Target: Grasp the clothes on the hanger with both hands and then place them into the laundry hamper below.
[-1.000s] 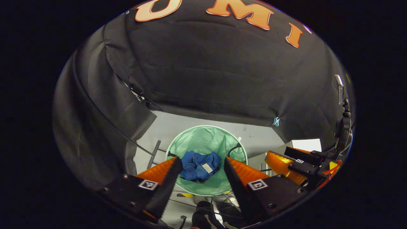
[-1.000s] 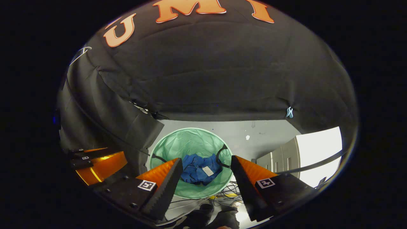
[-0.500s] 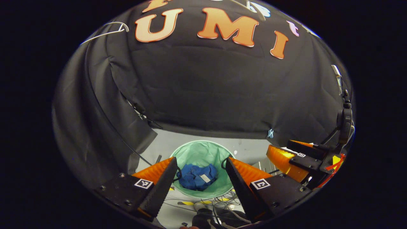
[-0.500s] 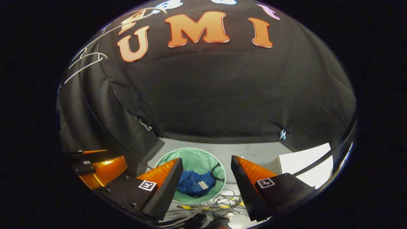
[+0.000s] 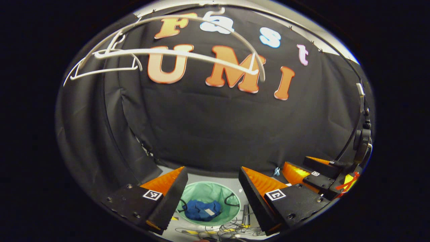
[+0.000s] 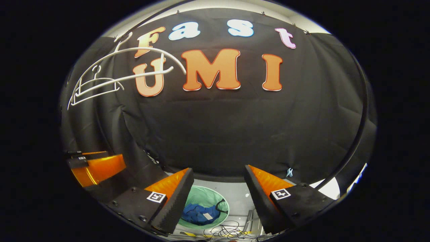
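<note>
Already the blue clothes (image 5: pixel 201 210) lie crumpled inside the green laundry hamper (image 5: pixel 215 191) on the floor, well below both grippers, so by my reading the task's last step is done. The white hangers (image 5: pixel 174 53) hang bare on the rail high up by the booth wall (also at upper left in the right gripper view (image 6: pixel 100 82)).

The left gripper (image 5: pixel 212 193) has its jaws spread wide with nothing between them; the right gripper (image 6: pixel 218 195) is likewise wide apart and empty.

What could go wrong now is small: a careless swing upward could knock a hanger off the rail, and the loose cables (image 6: pixel 221 232) beside the hamper could snag a foot or tip the light hamper.

As for writing, the garment carries a small pale tag (image 5: pixel 209 211), too small to read, and each finger mount bears a square printed marker (image 5: pixel 152 195), a pattern and not text.
</note>
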`<state>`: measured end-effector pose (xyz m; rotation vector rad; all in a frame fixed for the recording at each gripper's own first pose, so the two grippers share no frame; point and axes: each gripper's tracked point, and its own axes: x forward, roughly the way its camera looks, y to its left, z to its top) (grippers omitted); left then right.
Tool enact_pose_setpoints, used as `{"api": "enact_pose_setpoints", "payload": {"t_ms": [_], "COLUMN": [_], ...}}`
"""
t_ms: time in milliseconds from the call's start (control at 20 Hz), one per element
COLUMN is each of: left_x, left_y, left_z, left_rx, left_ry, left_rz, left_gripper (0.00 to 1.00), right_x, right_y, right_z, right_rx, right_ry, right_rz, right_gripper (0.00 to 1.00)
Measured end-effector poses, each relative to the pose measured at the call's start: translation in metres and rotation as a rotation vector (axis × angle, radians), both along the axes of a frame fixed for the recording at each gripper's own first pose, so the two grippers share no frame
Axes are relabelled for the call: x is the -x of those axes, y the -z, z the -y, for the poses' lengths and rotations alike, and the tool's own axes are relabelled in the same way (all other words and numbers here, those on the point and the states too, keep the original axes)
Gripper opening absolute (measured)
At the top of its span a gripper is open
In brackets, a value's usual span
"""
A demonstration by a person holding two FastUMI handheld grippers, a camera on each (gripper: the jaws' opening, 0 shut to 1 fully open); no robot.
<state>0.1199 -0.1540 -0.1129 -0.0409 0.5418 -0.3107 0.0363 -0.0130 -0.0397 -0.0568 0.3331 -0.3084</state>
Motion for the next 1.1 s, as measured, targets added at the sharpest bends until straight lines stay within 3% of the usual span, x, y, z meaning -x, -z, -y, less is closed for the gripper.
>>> {"api": "enact_pose_setpoints", "payload": {"t_ms": [450,500,550,850,1100], "left_x": [-0.040,-0.047,-0.052,-0.061,-0.065], "left_y": [-0.054,-0.060,-0.065,-0.091,-0.102], "left_z": [0.008,0.010,0.009,0.019,0.013], "left_rx": [0.069,0.073,0.076,0.144,0.138], "left_ry": [-0.011,-0.014,-0.016,-0.007,-0.030], "left_rz": [0.295,0.326,0.354,0.431,0.485], "left_gripper": [0.96,0.97,0.95,0.92,0.92], "right_x": [0.021,0.025,0.027,0.038,0.045], "right_y": [-0.140,-0.156,-0.169,-0.207,-0.217], "right_z": [-0.014,-0.015,-0.017,-0.021,-0.017], "right_rx": [0.101,0.116,0.119,0.111,0.099], "right_ry": [-0.010,-0.012,-0.014,-0.031,-0.021], "right_rz": [0.265,0.286,0.304,0.375,0.388], "right_gripper": [1.00,0.90,0.90,0.90,0.90]}}
